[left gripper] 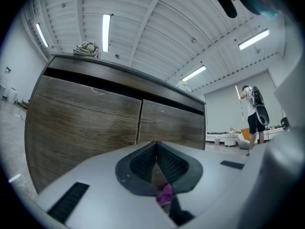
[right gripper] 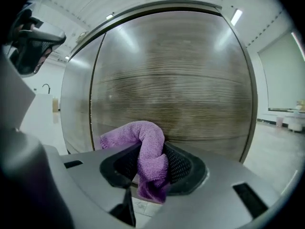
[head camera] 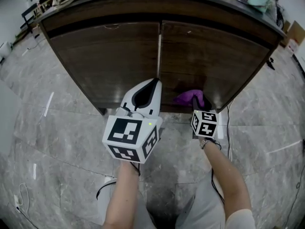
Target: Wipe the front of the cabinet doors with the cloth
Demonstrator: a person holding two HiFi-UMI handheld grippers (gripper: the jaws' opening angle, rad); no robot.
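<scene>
The cloth (head camera: 189, 98), purple and bunched, shows in the head view low against the right cabinet door (head camera: 214, 56), close to its bottom edge and a little right of the seam with the left cabinet door (head camera: 114, 56). The right gripper (head camera: 203, 103) carries it. The left gripper (head camera: 153, 84) is raised in front of the seam and points at the doors without cloth.

In the left gripper view, the left gripper (left gripper: 156, 151) has its fingers (left gripper: 174, 163) pressed together on nothing. A purple scrap shows in the gap beneath them, probably the cloth beyond. Both doors stand ahead and above.

In the right gripper view, the right gripper (right gripper: 151, 151) has its fingers (right gripper: 180, 165) clamped on the cloth (right gripper: 151, 149). The cloth rises as a twisted loop and arches left toward the seam. The right door's wood face (right gripper: 176, 75) fills the view just ahead; whether the cloth touches it cannot be told. Nearly all the door lies above the cloth, so the stroke likely runs upward and sideways.
</scene>
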